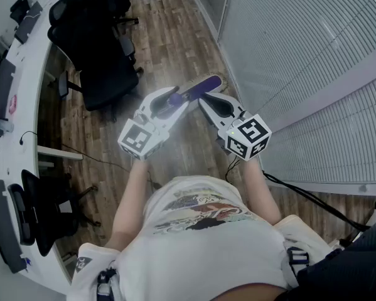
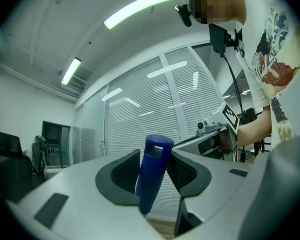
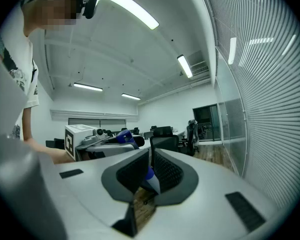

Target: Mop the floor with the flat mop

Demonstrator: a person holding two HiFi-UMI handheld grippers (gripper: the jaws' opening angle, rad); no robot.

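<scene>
The mop's blue handle [image 2: 154, 171] stands upright between the jaws of my left gripper [image 2: 155, 170], which is shut on its top end. In the head view the left gripper [image 1: 171, 101] holds that blue end [image 1: 174, 98] in front of the person's chest. A purple-and-white bar [image 1: 203, 84], apparently the mop's lower part, runs beyond it over the wood floor. My right gripper [image 1: 208, 103] sits close beside, to the right. In its own view the right gripper [image 3: 150, 173] is shut on a blue-and-white stretch of the handle [image 3: 150, 177]. The mop's floor end is mostly hidden.
Black office chairs [image 1: 103, 55] stand to the left on the wood floor [image 1: 169, 30], by a curved white desk [image 1: 24, 61] with monitors. A glass wall with white blinds [image 1: 300, 49] runs along the right. A black cable [image 1: 313, 196] trails at the lower right.
</scene>
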